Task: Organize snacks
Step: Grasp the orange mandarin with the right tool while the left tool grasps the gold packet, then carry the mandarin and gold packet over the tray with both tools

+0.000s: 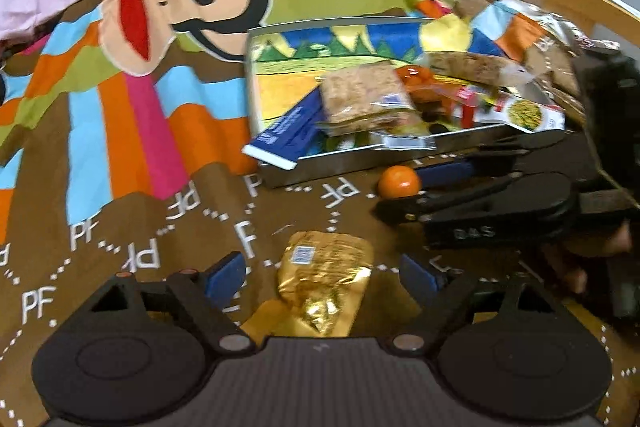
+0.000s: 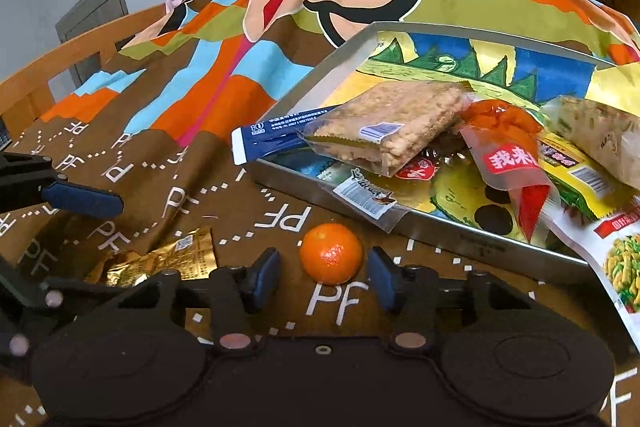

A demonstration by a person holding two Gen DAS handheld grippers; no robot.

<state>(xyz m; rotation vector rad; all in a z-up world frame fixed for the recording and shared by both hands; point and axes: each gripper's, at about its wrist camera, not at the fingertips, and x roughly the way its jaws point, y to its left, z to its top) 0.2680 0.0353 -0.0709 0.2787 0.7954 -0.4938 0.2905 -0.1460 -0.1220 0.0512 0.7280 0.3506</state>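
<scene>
Left gripper (image 1: 322, 273) spread wide around a gold foil packet (image 1: 324, 279) lying on the brown printed cloth (image 1: 120, 227), jaws clear of it on both sides. Right gripper (image 2: 324, 273) likewise spread, flanking a small orange (image 2: 331, 253) just beside the metal tray (image 2: 460, 235), not touching it. Tray piled with snacks: cracker pack (image 2: 384, 123), blue sachet (image 2: 276, 139) overhanging the rim, red-labelled pouch (image 2: 512, 167).

Metal tray (image 2: 436, 227) w/ painted bottom sits on the bedspread, piled w/ snack packs – a clear cracker pack (image 2: 384, 127) on top, a blue stick pack (image 2: 272, 141) poking over its edge. Outside the tray: small mandarin (image 2: 331, 253) just beside it, crumpled gold foil pack (image 1: 324, 283) lying flat nearby.
</scene>
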